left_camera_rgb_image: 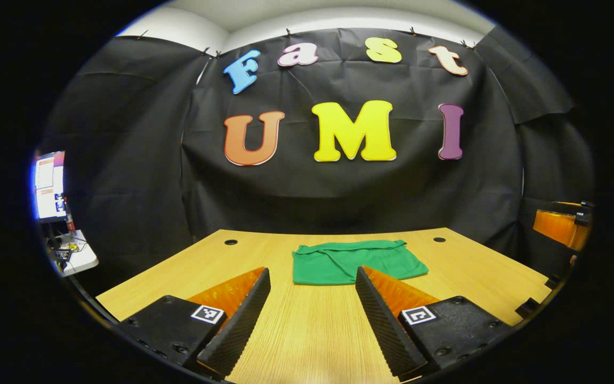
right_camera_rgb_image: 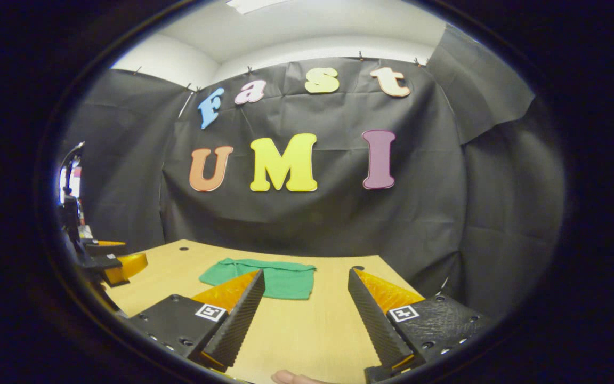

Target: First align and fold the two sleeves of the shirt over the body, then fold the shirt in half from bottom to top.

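Observation:
A green shirt (left_camera_rgb_image: 355,261) lies folded into a compact rectangle on the wooden table (left_camera_rgb_image: 307,330), toward its far side. In the left gripper view my left gripper (left_camera_rgb_image: 312,277) is open above the table, short of the shirt, holding nothing. From the right gripper view the same shirt (right_camera_rgb_image: 264,278) lies ahead and to the left. My right gripper (right_camera_rgb_image: 304,280) is open and holds nothing, with its left finger overlapping the shirt's near edge in the picture. The right gripper (left_camera_rgb_image: 563,224) also shows at the far right of the left gripper view, and the left gripper (right_camera_rgb_image: 110,264) at the left edge of the right gripper view.
The table has round cable holes (left_camera_rgb_image: 231,242) near its back corners. A lit screen (left_camera_rgb_image: 49,184) and a small white stand (left_camera_rgb_image: 75,256) sit off the table's left. A fingertip (right_camera_rgb_image: 291,377) shows at the bottom of the right gripper view.

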The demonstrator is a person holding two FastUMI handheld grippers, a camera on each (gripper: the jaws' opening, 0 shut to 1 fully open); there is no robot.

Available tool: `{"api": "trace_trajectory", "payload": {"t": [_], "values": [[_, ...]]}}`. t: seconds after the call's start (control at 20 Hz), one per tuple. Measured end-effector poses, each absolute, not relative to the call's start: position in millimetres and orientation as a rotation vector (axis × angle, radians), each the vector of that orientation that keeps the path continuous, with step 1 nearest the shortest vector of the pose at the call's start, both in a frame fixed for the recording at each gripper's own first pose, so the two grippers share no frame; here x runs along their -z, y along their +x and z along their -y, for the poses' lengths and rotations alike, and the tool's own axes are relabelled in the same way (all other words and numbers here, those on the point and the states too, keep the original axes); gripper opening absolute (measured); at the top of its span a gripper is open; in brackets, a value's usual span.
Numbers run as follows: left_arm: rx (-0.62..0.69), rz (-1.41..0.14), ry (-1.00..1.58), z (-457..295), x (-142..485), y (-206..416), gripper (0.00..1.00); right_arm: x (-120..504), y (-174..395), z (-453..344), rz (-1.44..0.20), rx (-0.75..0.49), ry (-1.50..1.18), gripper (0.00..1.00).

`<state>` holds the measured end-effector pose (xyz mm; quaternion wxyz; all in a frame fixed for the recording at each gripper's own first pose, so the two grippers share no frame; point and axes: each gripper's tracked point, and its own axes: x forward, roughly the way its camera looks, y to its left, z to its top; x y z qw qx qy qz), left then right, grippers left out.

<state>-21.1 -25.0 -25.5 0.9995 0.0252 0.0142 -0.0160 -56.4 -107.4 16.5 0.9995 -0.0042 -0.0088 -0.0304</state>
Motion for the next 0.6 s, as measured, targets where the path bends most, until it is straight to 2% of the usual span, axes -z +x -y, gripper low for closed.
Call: {"api": "trace_trajectory", "payload": {"t": [0.1,0.25,0.6], "values": [[0.036,0.021,0.029,24,13,-23,1.0,-8,-66,113,-0.013,0.086,-0.021,0.94],[0.055,-0.023,0.018,28,23,-22,1.0,-16,-70,119,-0.007,0.106,0.023,0.95],[0.012,0.014,0.053,19,13,-26,1.0,-4,-75,90,-0.003,0.023,-0.066,0.96]]}}
